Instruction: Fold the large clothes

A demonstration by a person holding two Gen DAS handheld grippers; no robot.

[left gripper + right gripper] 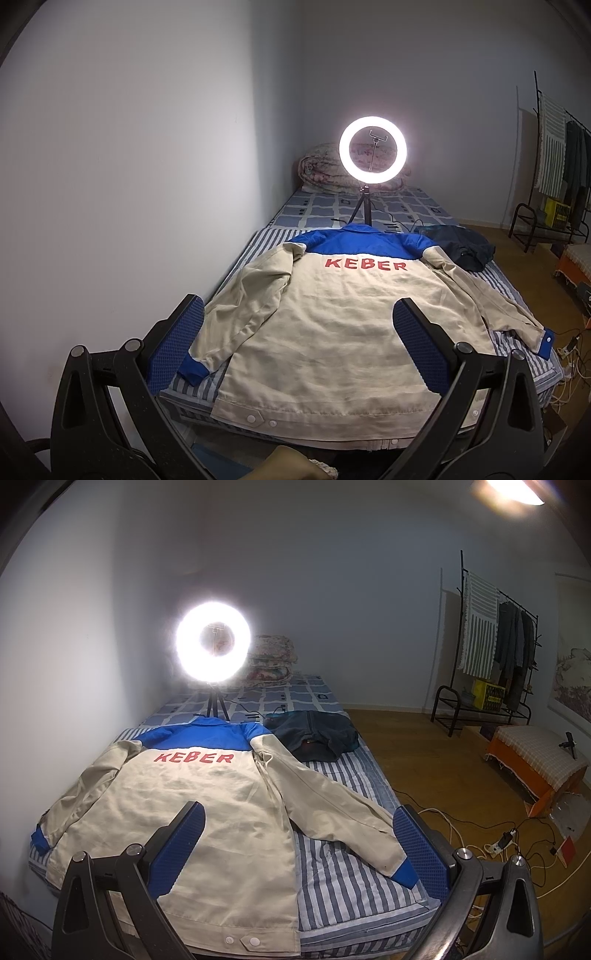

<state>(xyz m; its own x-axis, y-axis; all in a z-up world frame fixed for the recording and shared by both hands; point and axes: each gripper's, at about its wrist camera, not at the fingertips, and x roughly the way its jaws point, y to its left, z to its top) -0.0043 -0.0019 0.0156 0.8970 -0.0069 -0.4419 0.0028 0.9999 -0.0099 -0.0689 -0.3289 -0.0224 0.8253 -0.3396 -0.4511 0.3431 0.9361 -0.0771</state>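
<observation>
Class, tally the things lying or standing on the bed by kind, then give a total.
Jacket: 1
Dark garment: 1
Folded quilt: 1
Ring light on tripod: 1
Total: 4

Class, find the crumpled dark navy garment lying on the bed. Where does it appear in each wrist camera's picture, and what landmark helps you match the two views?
Left wrist view: the crumpled dark navy garment lies right of centre, beyond the jacket's right shoulder.
Right wrist view: the same garment sits near the centre, just right of the blue collar.
Shared landmark: the glowing white ring light on its tripod, standing behind the beige jacket.
</observation>
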